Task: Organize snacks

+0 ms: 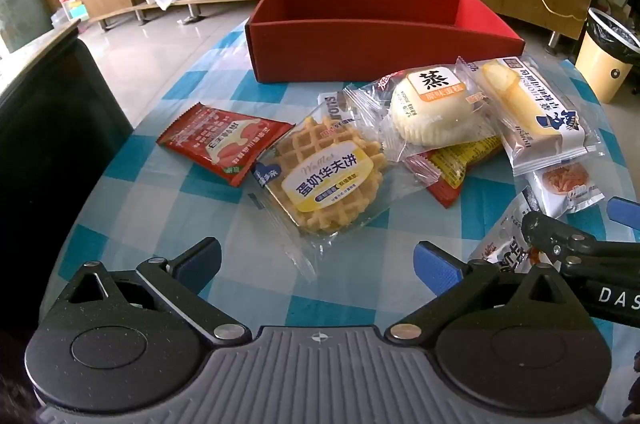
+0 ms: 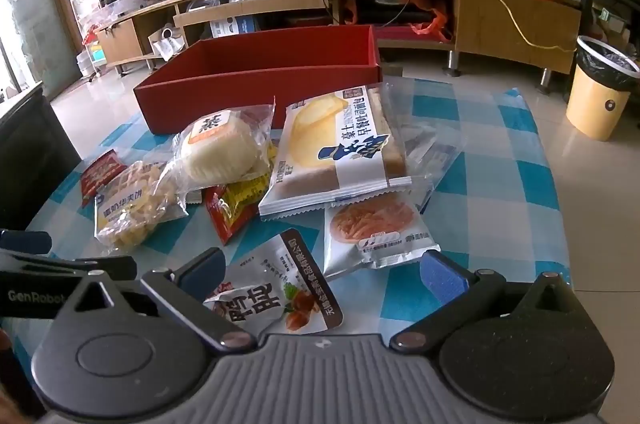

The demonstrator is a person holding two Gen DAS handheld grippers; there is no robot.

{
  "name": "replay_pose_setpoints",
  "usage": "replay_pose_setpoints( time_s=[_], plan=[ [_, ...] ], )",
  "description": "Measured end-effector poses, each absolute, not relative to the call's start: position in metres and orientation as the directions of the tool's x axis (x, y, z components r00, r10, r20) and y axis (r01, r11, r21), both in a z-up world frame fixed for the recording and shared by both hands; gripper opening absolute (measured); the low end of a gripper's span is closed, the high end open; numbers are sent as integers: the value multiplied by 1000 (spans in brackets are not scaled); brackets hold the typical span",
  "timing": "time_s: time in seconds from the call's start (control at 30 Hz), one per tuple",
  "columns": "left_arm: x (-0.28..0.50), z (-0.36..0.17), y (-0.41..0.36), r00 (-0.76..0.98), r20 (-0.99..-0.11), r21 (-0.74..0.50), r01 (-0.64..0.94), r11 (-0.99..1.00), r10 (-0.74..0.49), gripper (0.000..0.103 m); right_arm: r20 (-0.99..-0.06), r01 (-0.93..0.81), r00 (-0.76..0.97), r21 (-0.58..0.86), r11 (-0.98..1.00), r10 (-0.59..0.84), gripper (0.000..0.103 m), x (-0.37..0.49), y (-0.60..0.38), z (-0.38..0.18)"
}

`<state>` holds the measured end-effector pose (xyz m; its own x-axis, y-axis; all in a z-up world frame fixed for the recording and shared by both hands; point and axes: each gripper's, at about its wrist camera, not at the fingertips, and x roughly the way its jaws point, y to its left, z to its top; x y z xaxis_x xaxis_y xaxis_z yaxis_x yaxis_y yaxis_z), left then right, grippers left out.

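- Starting out is where this job looks to be: the red box [image 1: 372, 52] at the far side of the table [image 1: 152, 192] shows only bare red walls inside, and no snack can be seen in it.
- All the snacks lie on the blue and white checked cloth, in front of the box.
- The waffle pack [image 1: 324, 176] is closest to the left gripper [image 1: 316, 264], just ahead of its fingers.
- A red packet [image 1: 224, 144] lies to the left of the waffle pack, touching its edge or just beside it.
- The round white cake pack [image 1: 432, 112] sits on top of a red and yellow packet [image 1: 460, 164].
- The long bread pack [image 1: 536, 112] lies beside the cake pack, and it covers part of a small noodle pack [image 2: 376, 228].
- A silver meat snack pack [image 2: 276, 288] lies right in front of the right gripper [image 2: 320, 272], partly between its fingers.
- The left gripper has its jaws wide apart and holds nothing.
- The right gripper has its jaws wide apart too, and nothing is pinched yet.
- So I think nothing is done yet, and every pack is left to go in the box.
- The packs are slippery and piled up, so pulling one may drag another along.
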<state>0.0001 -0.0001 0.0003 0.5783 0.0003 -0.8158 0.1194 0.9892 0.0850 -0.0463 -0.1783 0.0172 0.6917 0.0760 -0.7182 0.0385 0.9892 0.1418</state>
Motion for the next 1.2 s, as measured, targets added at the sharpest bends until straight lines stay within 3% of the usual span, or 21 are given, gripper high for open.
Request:
replay_pose_setpoints(
  time_s=[1.2],
  plan=[
    [0, -4, 0, 586, -811, 86, 122, 989, -2, 103, -722, 35, 688, 138, 990, 76, 103, -46, -177, 16]
  ],
)
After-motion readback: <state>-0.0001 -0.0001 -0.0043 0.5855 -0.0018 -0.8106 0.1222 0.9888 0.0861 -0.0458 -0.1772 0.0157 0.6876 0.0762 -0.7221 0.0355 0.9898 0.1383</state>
